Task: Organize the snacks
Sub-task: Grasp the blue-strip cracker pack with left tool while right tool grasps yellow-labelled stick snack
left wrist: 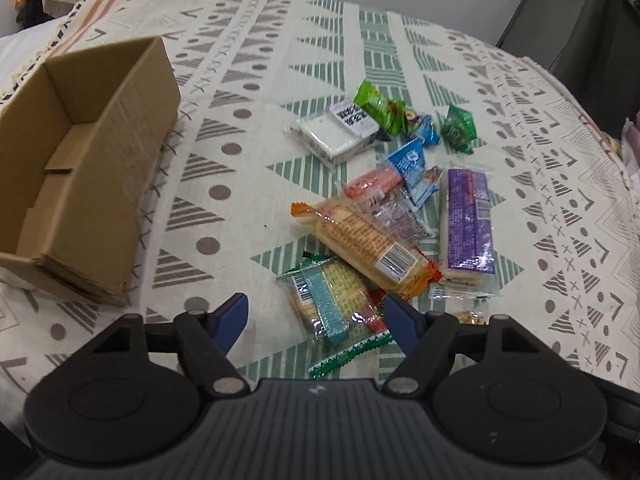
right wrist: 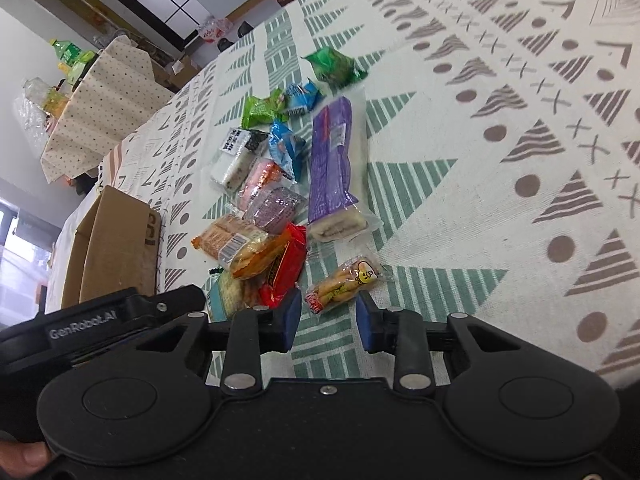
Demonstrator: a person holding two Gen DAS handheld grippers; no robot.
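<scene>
Many snacks: a loose pile of wrapped packets is lying on the patterned tablecloth [left wrist: 400, 40], well apart from the cardboard box [left wrist: 84, 168] sitting open and empty-looking at the left.
Left gripper [left wrist: 316, 320]: it is hovering with jaws spread wide, holding nothing, and the teal cracker packet [left wrist: 332, 304] is lying between and just ahead of its blue pads [left wrist: 232, 316].
Right gripper [right wrist: 327, 318]: it is standing open and empty too, with the small biscuit-stick bag [right wrist: 346, 282] just ahead of the gap between its fingers.
Cracker packet: it is looking light but brittle inside, so I am judging a gentle pinch across the short width, or on the crimped end seal, to be the safe hold.
Biscuit-stick bag: I am expecting crinkly, slippery film with snappable sticks; gripping across the middle should be keeping it from swinging.
Orange packet [left wrist: 368, 248]: it is resting across its neighbours, so I am guessing that lifting one below it will be dragging it along.
Purple bar [left wrist: 468, 224]: long and fairly stiff-looking, it is probably wanting a hold near the middle to be staying level.
Green bags [left wrist: 380, 106]: they are looking puffy and soft, likely squashing and sliding under a firm squeeze.
Progress: I am judging nothing packed yet, since no snack is showing inside the box.
</scene>
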